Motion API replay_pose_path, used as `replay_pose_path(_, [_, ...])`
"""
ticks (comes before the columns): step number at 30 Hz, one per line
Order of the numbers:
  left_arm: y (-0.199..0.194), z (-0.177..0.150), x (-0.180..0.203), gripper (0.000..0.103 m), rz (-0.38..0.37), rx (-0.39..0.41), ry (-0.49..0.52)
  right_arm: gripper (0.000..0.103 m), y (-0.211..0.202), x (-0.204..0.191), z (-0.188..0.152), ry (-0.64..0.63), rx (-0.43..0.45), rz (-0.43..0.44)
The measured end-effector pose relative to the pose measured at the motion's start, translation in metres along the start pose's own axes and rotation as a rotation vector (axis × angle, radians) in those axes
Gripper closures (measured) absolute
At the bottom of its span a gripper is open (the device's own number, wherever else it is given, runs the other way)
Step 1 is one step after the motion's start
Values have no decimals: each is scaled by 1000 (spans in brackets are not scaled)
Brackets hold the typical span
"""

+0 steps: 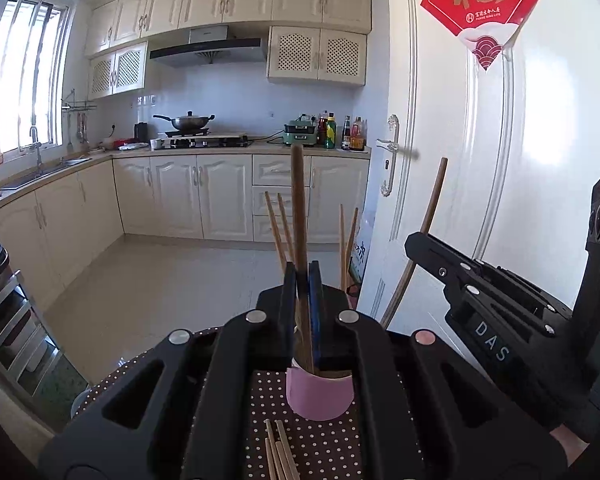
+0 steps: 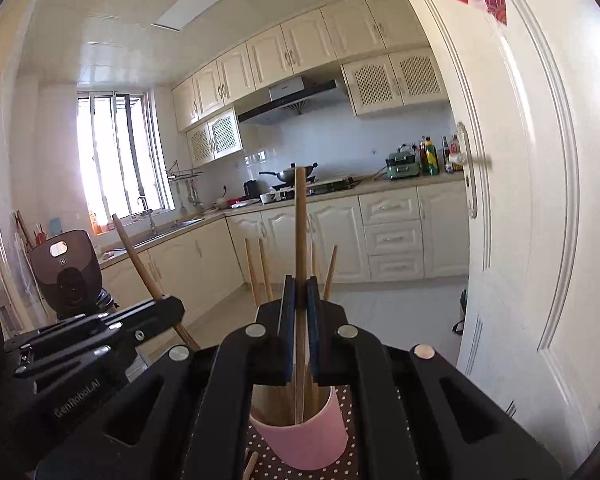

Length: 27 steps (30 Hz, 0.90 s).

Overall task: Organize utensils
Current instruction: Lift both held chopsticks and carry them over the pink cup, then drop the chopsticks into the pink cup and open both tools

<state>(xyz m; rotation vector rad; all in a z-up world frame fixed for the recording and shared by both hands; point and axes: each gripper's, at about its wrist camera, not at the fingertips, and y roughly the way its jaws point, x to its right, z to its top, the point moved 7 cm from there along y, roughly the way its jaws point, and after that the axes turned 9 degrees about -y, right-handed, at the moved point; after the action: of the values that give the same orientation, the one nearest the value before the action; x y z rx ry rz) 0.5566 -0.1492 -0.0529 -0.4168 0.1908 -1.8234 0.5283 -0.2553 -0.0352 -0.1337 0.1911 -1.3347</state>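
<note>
Nearest the left wrist camera, several loose chopsticks (image 1: 278, 454) of pale wood are seen lying on the tabletop (image 1: 324, 446), which is covered by a brown cloth with white dots. Just beyond them a pink cylindrical cup (image 1: 319, 396) with a smooth matte wall is stood upright, with slim wooden sticks leaning out of its mouth. The left gripper (image 1: 302, 280) is held above the cup, its fingers clamped on a round, dark wooden stick (image 1: 299, 208) that is kept nearly upright. The right gripper (image 2: 299, 292) is likewise clamped on a lighter, straight wooden rod (image 2: 300, 232) over the cup. Cream panelled cabinets (image 1: 204, 196) are seen beyond.
</note>
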Motion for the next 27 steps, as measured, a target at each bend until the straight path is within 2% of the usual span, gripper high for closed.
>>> replay_pose_path(5, [-4, -2, 4, 96, 6, 0, 28, 99, -1, 0, -5, 16, -12, 10])
replay_pose_path(18, [-8, -8, 0, 94, 12, -51, 20, 95, -4, -5, -18, 42, -73, 57])
replay_pose_path(20, [-12, -8, -2, 83, 27, -52, 23, 93, -6, -6, -19, 45, -82, 64])
replay_pose_path(21, [-15, -8, -3, 69, 35, -44, 29, 90, -9, -6, -18, 51, -85, 65])
replay_pose_path(22, [-18, -7, -5, 49, 49, -33, 32, 88, -11, -6, -17, 54, -84, 62])
replay_pose_path(23, [-25, -6, -6, 46, 60, -8, 35, 84, -14, -7, -15, 58, -82, 69])
replay_pose_path(27, [-48, -3, -14, 46, 122, 47, 53, 81, -28, -14, -12, 45, -86, 91])
